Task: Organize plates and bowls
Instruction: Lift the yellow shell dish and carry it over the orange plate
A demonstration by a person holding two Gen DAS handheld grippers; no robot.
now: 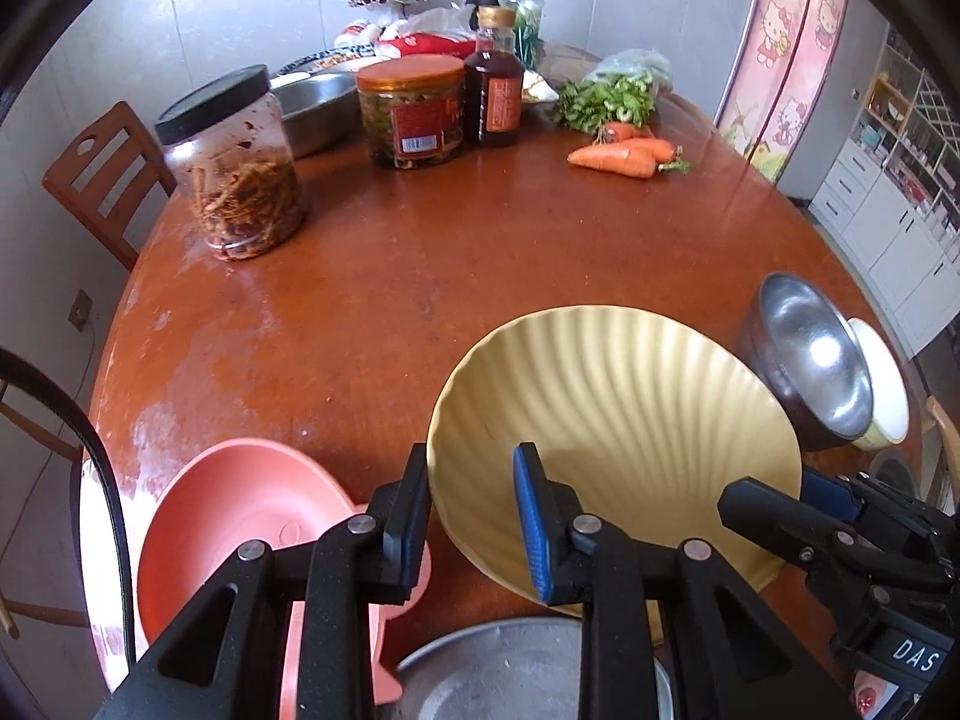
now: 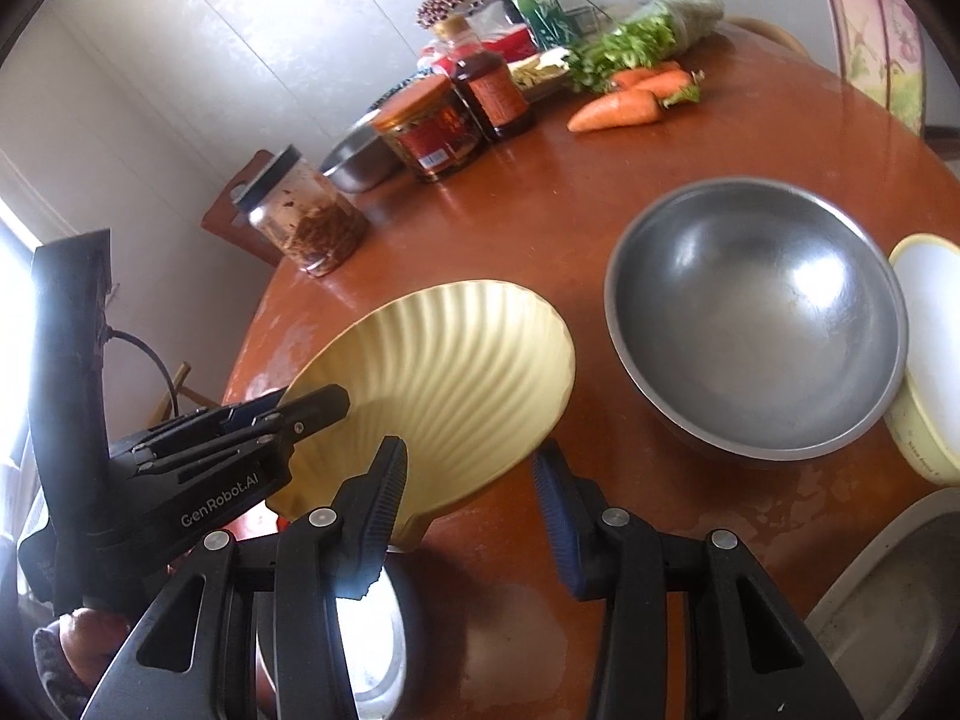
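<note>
While we hold the yellow ribbed plate (image 1: 606, 414) tilted above the table (image 1: 372, 300), our left gripper (image 1: 474, 516) pinches its near-left rim btwn both pads. Our right gripper (image 2: 465, 501) hangs w/ jaws spread; plate's lower edge sits btwn them, contact unclear. Left of the plate lies a pink plate (image 1: 240, 510); nearer than it, a metal tray (image 1: 510, 672). Right of the plate sits a steel bowl (image 2: 756, 318), w/ a cream bowl (image 2: 930, 348) just beside it. Beyond the plate: black-lidded jar (image 1: 240, 168), orange-lidded jar (image 1: 411, 111), sauce bottle (image 1: 495, 84), carrots (image 1: 624, 153), greens (image 1: 612, 96).
</note>
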